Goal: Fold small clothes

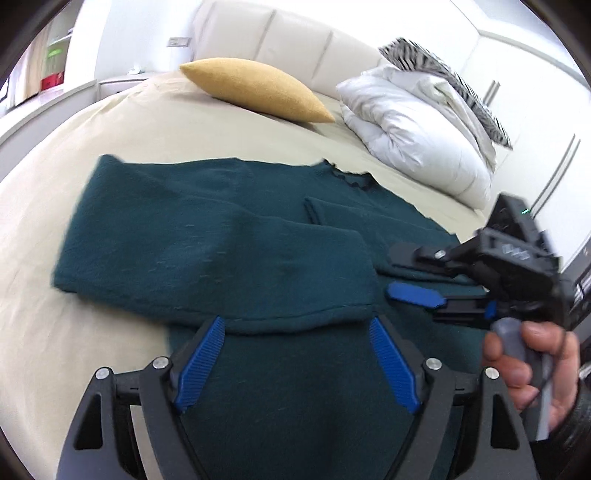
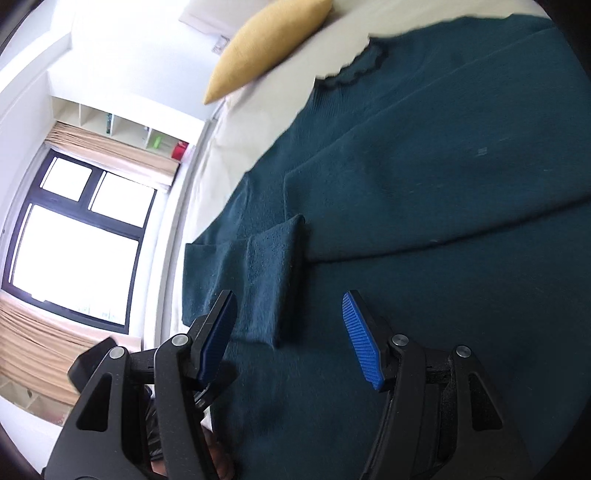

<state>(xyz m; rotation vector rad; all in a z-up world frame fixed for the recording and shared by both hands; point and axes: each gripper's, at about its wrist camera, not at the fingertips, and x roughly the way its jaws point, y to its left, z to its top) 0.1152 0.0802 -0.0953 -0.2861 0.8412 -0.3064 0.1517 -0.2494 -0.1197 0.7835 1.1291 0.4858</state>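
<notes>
Left view: right tool (image 1: 397, 273), duvet (image 1: 417, 136); right view: window (image 2: 77, 236)

Bed (image 1: 155, 122) with cream sheet and padded cream headboard (image 1: 280, 33). Mustard cushion (image 1: 258, 90), white duvet (image 1: 413, 136) (bundled, striped pillow behind). Black-framed window (image 2: 77, 240), overexposed; beige curtains (image 2: 114, 155); white cubby shelving (image 2: 122, 127).

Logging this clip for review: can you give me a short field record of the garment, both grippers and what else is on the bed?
garment: dark teal sweater lying on the bed, sleeves folded in over the body
left gripper: open, above the sweater's near part, holding nothing
right gripper: open, over the sweater beside a folded sleeve cuff, holding nothing
surface: cream bed sheet
other items: mustard pillow, white duvet bundled at the far right
fold state: partly done, body not yet folded
</notes>
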